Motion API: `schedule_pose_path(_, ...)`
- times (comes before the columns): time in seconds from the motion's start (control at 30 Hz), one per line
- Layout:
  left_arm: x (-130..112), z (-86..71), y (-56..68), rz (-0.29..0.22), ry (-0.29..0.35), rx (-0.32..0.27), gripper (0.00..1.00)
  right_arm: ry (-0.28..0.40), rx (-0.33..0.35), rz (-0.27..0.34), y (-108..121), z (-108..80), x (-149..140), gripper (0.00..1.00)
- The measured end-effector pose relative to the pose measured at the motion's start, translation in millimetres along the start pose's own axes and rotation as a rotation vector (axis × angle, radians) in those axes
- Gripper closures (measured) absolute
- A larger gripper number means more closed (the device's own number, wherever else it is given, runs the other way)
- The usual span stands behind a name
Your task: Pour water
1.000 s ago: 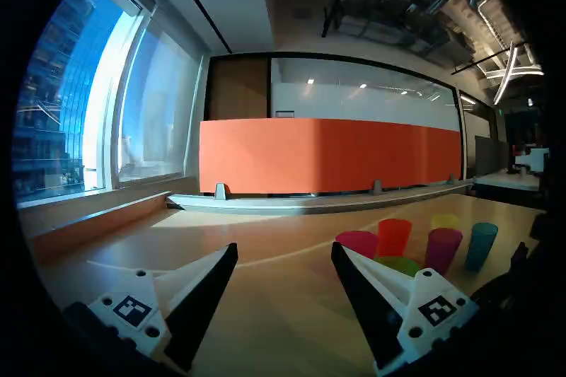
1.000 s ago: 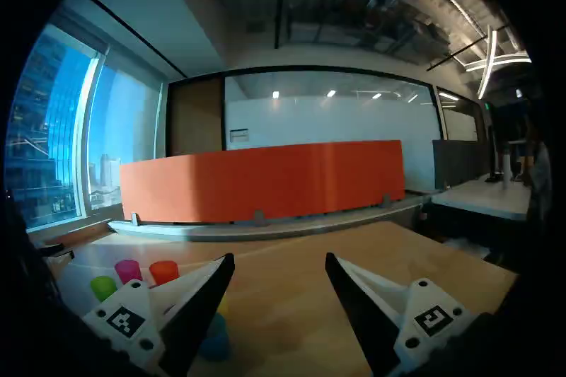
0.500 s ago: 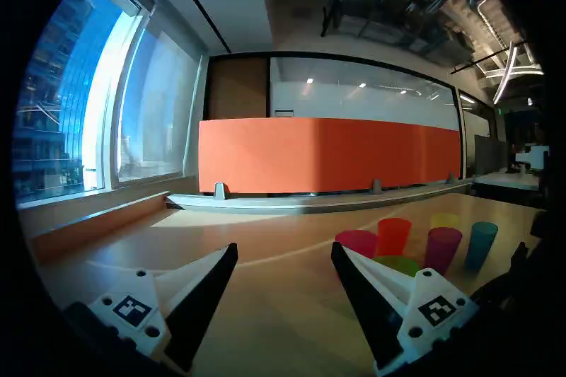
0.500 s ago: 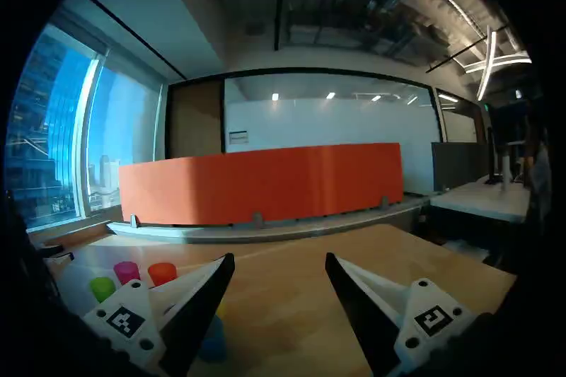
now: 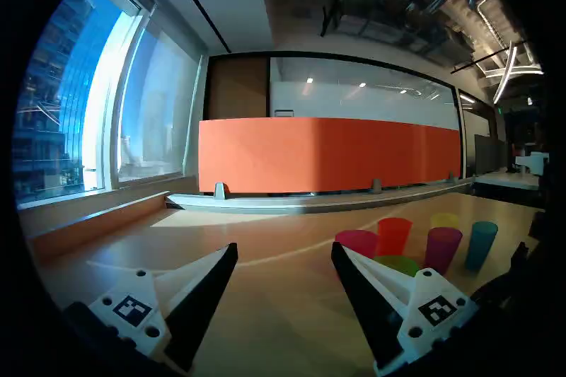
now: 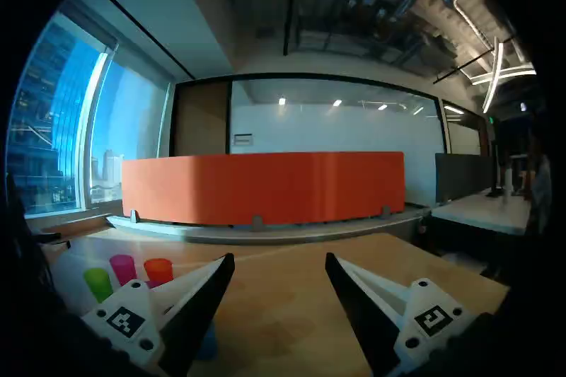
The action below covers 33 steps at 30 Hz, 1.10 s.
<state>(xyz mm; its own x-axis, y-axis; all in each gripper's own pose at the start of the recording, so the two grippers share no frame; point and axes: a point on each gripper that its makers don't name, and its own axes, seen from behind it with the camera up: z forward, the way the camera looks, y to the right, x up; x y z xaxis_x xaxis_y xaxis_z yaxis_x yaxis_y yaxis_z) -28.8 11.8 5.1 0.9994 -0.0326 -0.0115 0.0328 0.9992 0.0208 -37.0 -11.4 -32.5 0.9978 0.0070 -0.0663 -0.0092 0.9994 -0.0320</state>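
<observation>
**Crowded cups, empty grippers**

Our left gripper (image 5: 283, 250) and right gripper (image 6: 278, 258) are both spread wide, holding nothing. The orange cup (image 5: 393, 234), the teal cup (image 5: 481, 244) and the others stand upright on the wooden table (image 5: 247, 232) — mouths up, long axis vertical — to the right of our left gripper. They stand close together, so a careless reach may topple a neighbour.

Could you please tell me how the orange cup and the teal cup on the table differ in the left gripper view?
The orange cup is orange; the teal cup is blue-green. The orange cup stands in the cluster's back row, its base hidden behind the green cup; the teal cup stands at the cluster's right edge, seen whole. Both stand upright on the wooden table, and neither is held.
</observation>
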Motion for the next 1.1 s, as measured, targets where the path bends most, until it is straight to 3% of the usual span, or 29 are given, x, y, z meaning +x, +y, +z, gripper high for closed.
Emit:
schedule_pose_path(0.2, -0.3, 0.2, 0.0, 0.000, 0.000, 0.000, 0.02, 0.013, 0.016, -0.019, -0.5, 8.0, -9.2, 0.01)
schedule_pose_path(0.5, -0.2, -0.4, 0.4, 0.000, 0.000, 0.000, 0.01, 0.031, 0.030, 0.037, 1.7, 22.5, -22.6, 0.01)
schedule_pose_path(0.67, 0.0, -0.9, 0.1, 0.000, 0.000, 0.000, 0.01, 0.040, 0.042, 0.025, 2.7, 25.5, -30.1, 0.01)
schedule_pose_path(1.1, -0.1, -1.0, 0.9, 0.000, 0.000, 0.000, 0.01, 0.005, 0.002, 0.011, 15.2, 33.5, -52.6, 0.01)
